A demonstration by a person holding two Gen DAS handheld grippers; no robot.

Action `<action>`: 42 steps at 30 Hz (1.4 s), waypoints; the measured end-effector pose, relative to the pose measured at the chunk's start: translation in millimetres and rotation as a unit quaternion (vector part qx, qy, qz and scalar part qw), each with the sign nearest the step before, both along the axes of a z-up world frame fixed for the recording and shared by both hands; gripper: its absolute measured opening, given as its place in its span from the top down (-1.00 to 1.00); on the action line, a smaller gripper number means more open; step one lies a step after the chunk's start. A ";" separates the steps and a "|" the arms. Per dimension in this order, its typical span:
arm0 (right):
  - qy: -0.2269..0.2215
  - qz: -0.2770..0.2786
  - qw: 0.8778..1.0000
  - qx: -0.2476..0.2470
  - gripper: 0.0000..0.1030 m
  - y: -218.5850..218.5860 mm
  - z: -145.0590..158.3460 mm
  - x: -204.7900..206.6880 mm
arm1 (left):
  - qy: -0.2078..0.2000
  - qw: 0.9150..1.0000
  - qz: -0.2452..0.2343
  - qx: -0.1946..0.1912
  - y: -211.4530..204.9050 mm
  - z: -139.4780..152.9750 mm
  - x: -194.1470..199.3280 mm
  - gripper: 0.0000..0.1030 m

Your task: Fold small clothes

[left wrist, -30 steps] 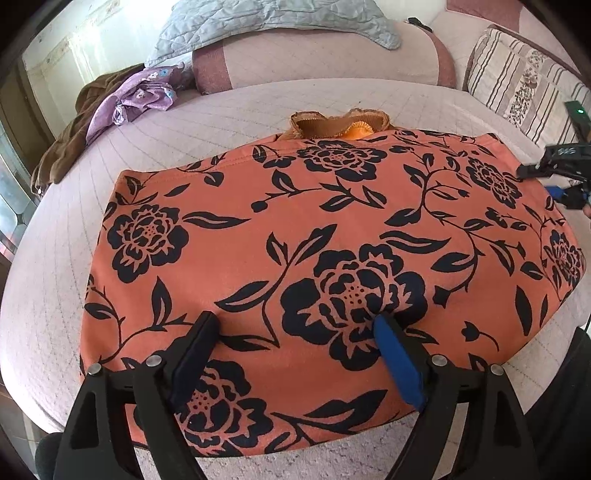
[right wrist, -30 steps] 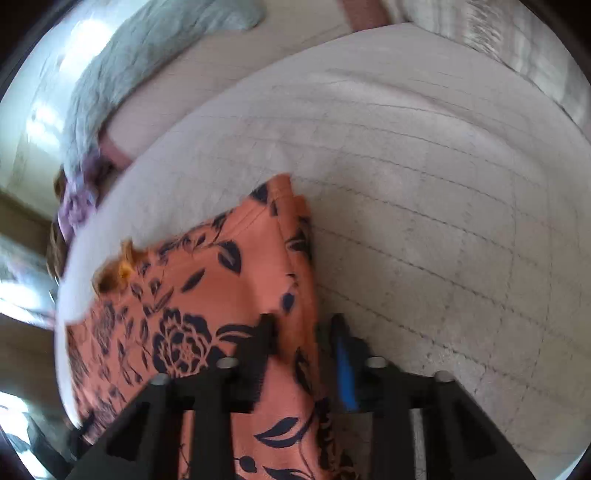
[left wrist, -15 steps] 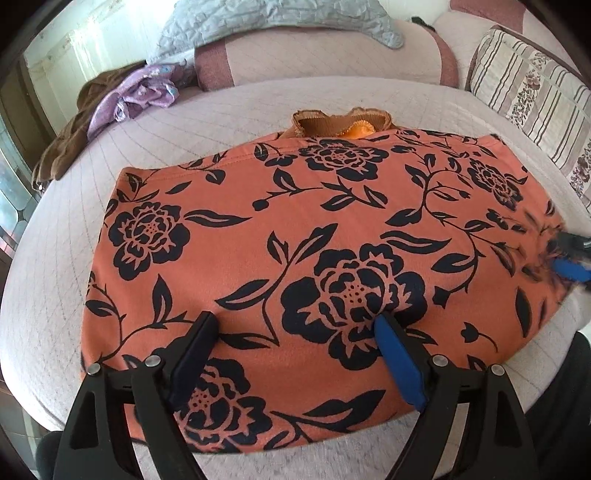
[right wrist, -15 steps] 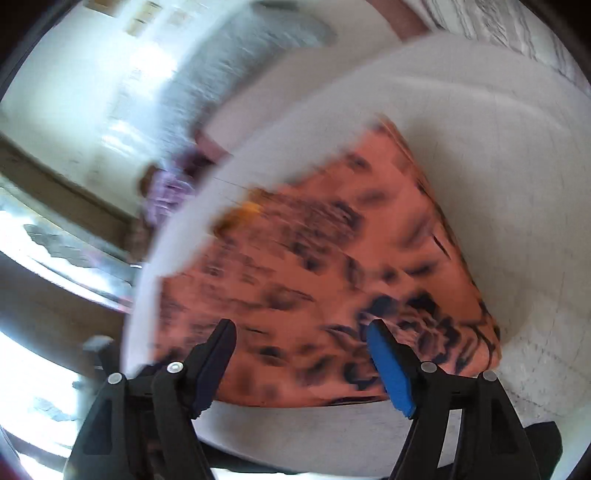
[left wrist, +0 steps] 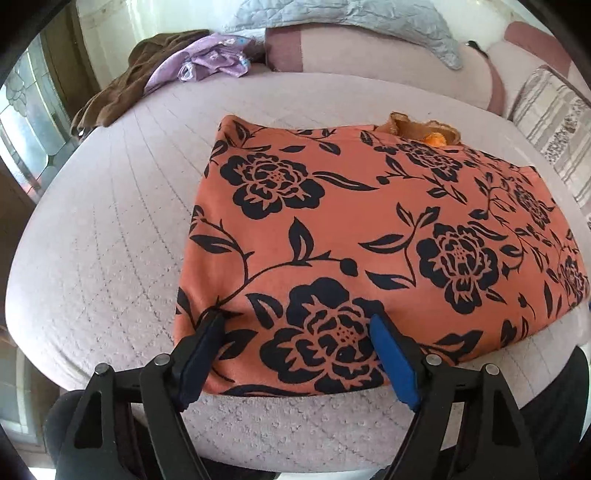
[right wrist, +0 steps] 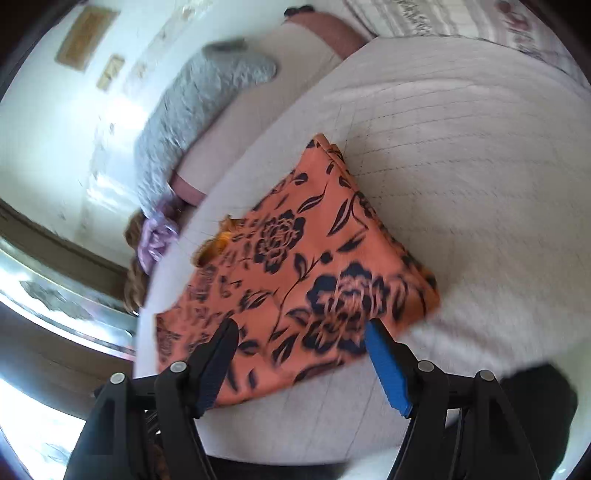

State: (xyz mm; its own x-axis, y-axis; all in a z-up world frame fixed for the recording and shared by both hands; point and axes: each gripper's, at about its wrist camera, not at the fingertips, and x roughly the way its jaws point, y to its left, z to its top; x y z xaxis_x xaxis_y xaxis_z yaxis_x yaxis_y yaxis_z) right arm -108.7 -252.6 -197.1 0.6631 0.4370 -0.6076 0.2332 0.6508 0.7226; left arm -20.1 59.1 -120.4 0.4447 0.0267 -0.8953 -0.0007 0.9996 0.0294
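Lying folded near the bed's (left wrist: 92, 258) front edge, the orange flowered garment (left wrist: 369, 236) was free after the right gripper (right wrist: 299, 360) opened its jaws and pulled back, while the left gripper (left wrist: 295, 354), jaws wide but slightly narrowed, shifted toward its left corner, suggesting another fold.

Free room and obstacles on the bed

The bed (left wrist: 110, 229) lies bare along its left side, from the near edge to the far left corner; there a brown garment (left wrist: 122, 88) and a purple cloth (left wrist: 214, 61) are heaped; the folded orange floral garment (left wrist: 369, 236) covers the middle and right, its near hem just short of the near edge, leaving a narrow bare strip; a small orange-brown item (left wrist: 421, 127) pokes out at its far edge; a bolster (left wrist: 369, 55) under a grey quilt (left wrist: 343, 18) closes the far edge; a striped cushion (left wrist: 554, 122) blocks the far right corner.
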 end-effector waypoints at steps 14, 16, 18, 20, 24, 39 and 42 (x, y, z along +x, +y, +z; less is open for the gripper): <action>0.057 -0.044 0.996 0.059 -0.47 -6.2 -41.0 17.6 | -0.014 1.000 0.016 -0.007 -2.4 19.9 5.4 -0.59; 0.058 -0.051 0.995 0.062 -0.47 -8.4 -41.5 21.3 | -0.013 1.000 0.015 -0.006 -2.2 19.1 6.5 -0.59; 0.058 -0.058 0.995 0.066 -0.47 -10.3 -41.8 24.6 | -0.013 1.000 0.014 -0.006 -2.7 18.7 6.7 -0.59; 0.057 -0.062 0.994 0.065 -0.47 -12.3 -41.5 29.4 | -0.014 1.000 0.012 -0.005 -4.5 18.0 7.8 -0.59; 0.054 -0.067 0.995 0.054 -0.46 -14.6 -40.4 40.2 | -0.015 1.000 0.011 -0.005 -7.7 17.6 10.7 -0.59; 0.053 -0.059 0.997 0.020 -0.44 -6.3 -40.0 43.8 | -0.033 0.998 -0.053 -0.032 -68.2 11.5 32.1 -0.59; 0.052 -0.050 0.997 0.010 -0.43 -5.0 -39.5 44.7 | -0.021 0.998 -0.065 0.003 -80.8 -9.6 34.3 -0.62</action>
